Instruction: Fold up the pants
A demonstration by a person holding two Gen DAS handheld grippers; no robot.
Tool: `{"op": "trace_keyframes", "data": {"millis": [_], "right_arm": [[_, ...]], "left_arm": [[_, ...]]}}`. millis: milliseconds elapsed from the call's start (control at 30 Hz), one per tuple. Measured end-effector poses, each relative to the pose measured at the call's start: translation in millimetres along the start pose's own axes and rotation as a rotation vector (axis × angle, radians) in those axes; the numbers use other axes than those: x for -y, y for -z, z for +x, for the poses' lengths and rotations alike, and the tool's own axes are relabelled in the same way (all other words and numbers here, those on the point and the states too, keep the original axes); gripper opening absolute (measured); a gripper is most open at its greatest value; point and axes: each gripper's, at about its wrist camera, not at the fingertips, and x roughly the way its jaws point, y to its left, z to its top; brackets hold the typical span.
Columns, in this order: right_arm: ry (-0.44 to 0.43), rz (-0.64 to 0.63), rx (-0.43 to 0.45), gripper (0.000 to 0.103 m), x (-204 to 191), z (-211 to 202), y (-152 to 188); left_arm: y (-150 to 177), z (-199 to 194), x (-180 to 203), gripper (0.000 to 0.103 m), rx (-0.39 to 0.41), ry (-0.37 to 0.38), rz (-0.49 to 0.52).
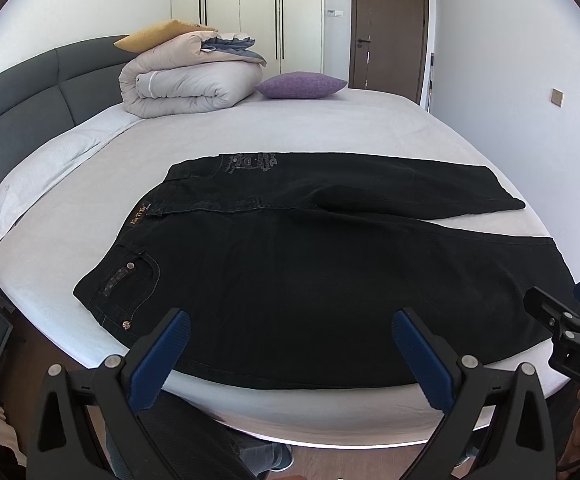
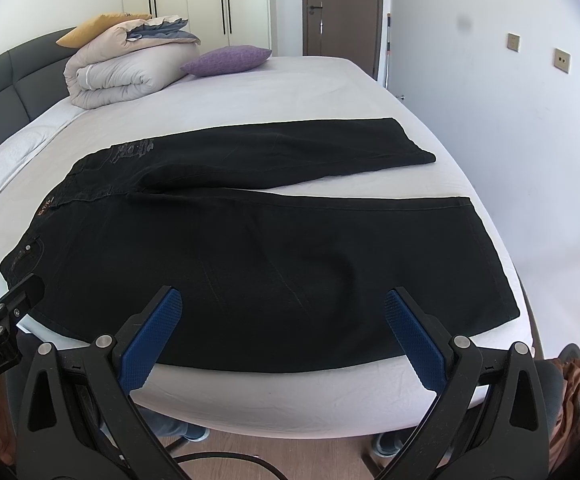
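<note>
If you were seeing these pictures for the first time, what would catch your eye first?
A pair of black denim pants lies spread flat across the near part of the white-sheeted bed, legs pointing right. Behind it, by the grey headboard, sits a rolled pale duvet beside a purple cushion. Both the left gripper and right gripper are open.

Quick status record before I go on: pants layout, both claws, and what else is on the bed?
pants: black, spread flat, unfolded, legs apart in a V, waist toward the headboard side
surface: bed, white sheet
left claw: open, empty, over the near edge of the pants
right claw: open, empty, over the near leg
other items: folded duvet, purple pillow, yellow pillow
fold progress: none yet
</note>
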Motion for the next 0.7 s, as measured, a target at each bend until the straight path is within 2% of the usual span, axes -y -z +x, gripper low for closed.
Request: {"op": "trace_keyframes", "data": {"millis": [133,233,400,500,567,633,700], "right_arm": [[-0.007,-0.002,-0.006,0.103,-12.8,11.4,9.9],[-0.024,0.005,-0.015,0.103,-10.0,14.9,8.8],[-0.117,-0.001,-0.033,0.103,-8.6,32.0,2.8],[-0.170,-0.047,-0.015,0.103,-12.9,40.6,-7.6],[-0.201,-0.093,0.000,0.103,-17.2,46.8,-17.9],[-0.235,-0.132,0.013,0.103,-18.6,54.2,-32.1],[-0.260,-0.174,0.037,0.099,-19.5,61.4,-47.9]], "left_arm": [[2.5,1.2,3.1,0.103,0.008,-0.003,0.006],[5.4,5.7,1.6,0.103,0.004,0.031,0.013],[6.9,27.6,-11.3,0.103,-0.046,0.051,0.004],[5.0,45.8,-24.9,0.103,-0.076,0.095,0.000],[1.0,57.2,-31.8,0.103,-0.090,0.079,0.020],[-7.8,73.3,-36.5,0.103,-0.157,0.037,0.065],[-26.3,88.8,-49.3,0.103,-0.200,0.025,0.051]]}}
